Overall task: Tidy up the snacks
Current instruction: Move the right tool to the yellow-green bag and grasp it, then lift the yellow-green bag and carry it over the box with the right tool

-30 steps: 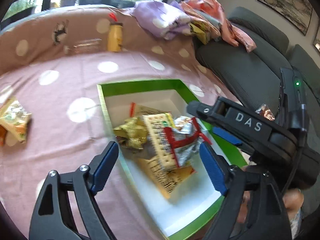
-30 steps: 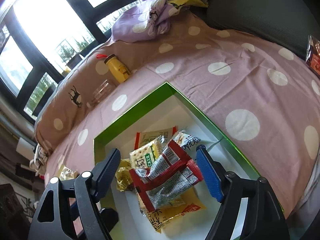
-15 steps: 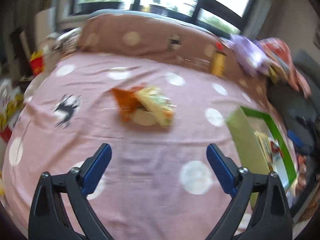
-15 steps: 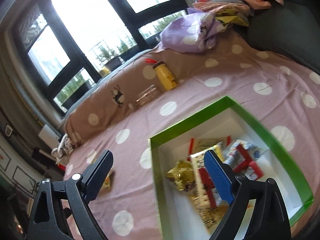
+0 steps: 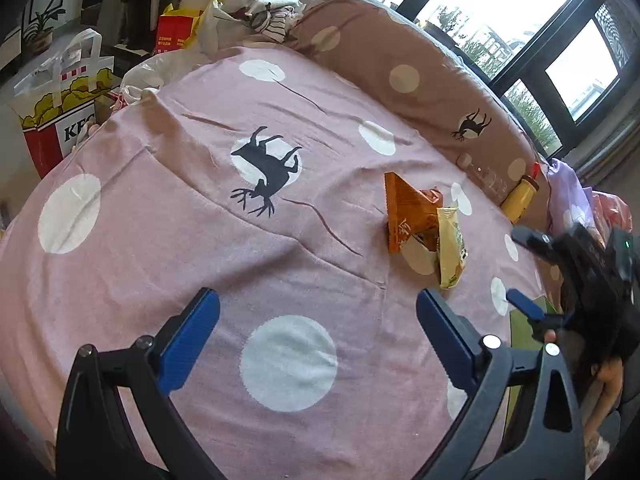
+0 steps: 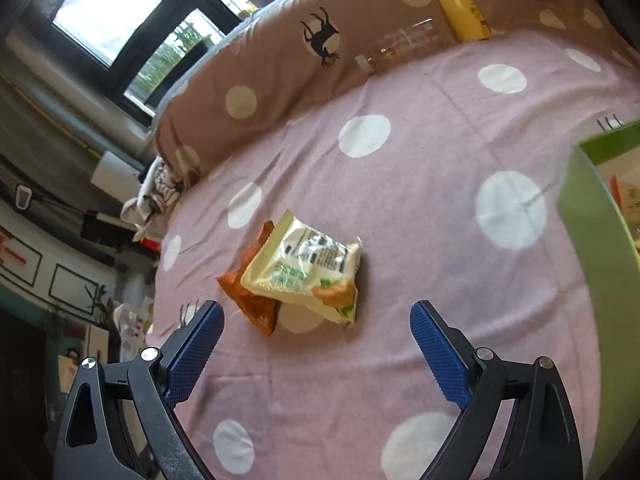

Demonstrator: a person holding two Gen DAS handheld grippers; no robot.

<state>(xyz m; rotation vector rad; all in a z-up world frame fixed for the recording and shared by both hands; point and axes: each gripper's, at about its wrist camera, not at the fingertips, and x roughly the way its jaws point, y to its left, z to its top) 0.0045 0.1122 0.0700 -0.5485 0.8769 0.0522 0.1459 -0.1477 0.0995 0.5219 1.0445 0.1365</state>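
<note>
Both tools swung from box; cream packet [image 6: 304,268] flat.

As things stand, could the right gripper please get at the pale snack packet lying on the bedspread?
Probably yes: the right gripper is open, and the pale packet lies just ahead with nothing between.

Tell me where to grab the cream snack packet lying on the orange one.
Likely best: bring the open right gripper down from above and pinch the cream snack packet across its puffed middle. It lies flat, overlapping the orange packet, so a low sideways approach risks catching both.
</note>
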